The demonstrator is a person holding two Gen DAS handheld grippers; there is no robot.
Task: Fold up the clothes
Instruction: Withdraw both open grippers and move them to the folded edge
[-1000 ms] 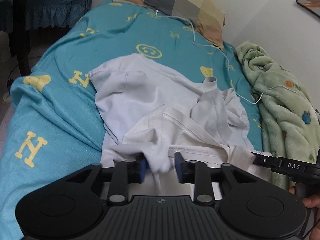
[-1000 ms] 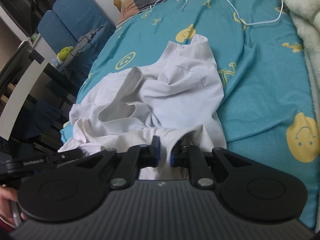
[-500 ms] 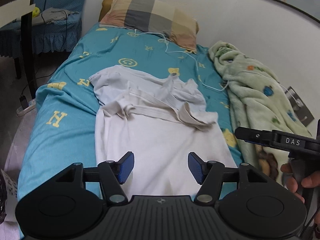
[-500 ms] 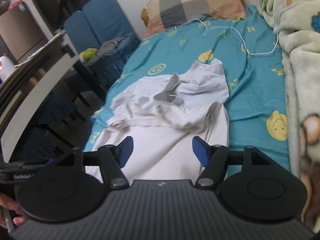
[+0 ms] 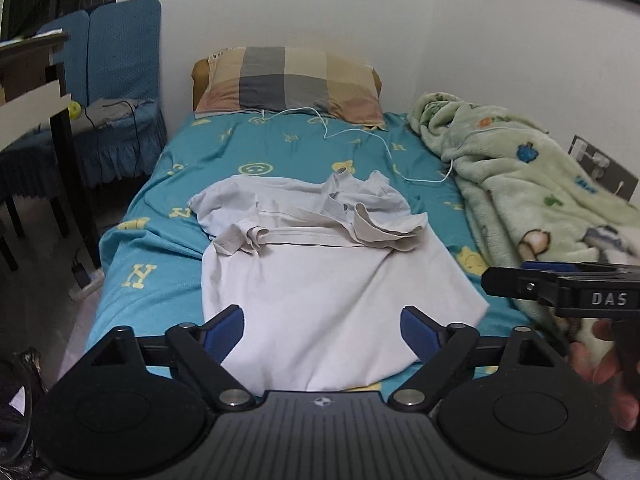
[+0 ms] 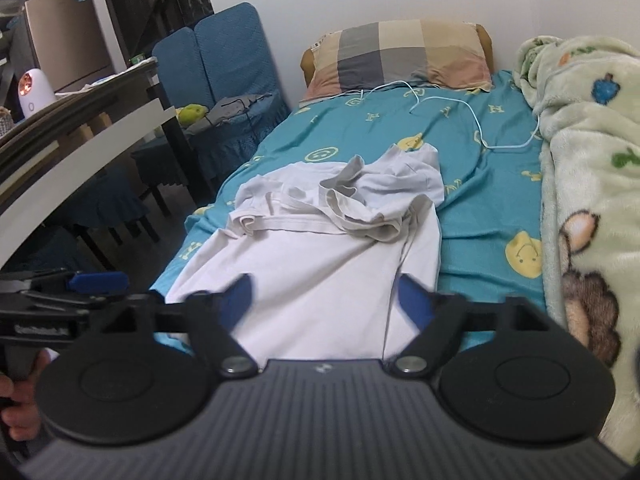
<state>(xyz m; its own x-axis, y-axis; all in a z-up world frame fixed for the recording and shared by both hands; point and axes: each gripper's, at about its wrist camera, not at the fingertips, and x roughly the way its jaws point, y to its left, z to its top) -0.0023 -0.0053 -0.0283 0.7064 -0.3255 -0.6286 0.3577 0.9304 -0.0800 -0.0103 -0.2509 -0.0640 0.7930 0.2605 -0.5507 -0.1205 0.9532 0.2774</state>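
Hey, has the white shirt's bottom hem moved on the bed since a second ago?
Yes. The white shirt was bunched near its collar; now its hem lies pulled out flat toward the bed's foot, away from the plaid pillow.

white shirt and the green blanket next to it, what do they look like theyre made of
White shirt: thin matte knit, probably cotton jersey; it lies flat with soft creases and stitched hems. Green blanket: thick plush fleece, likely synthetic; fuzzy nap, puffy folds, printed cartoon animals.
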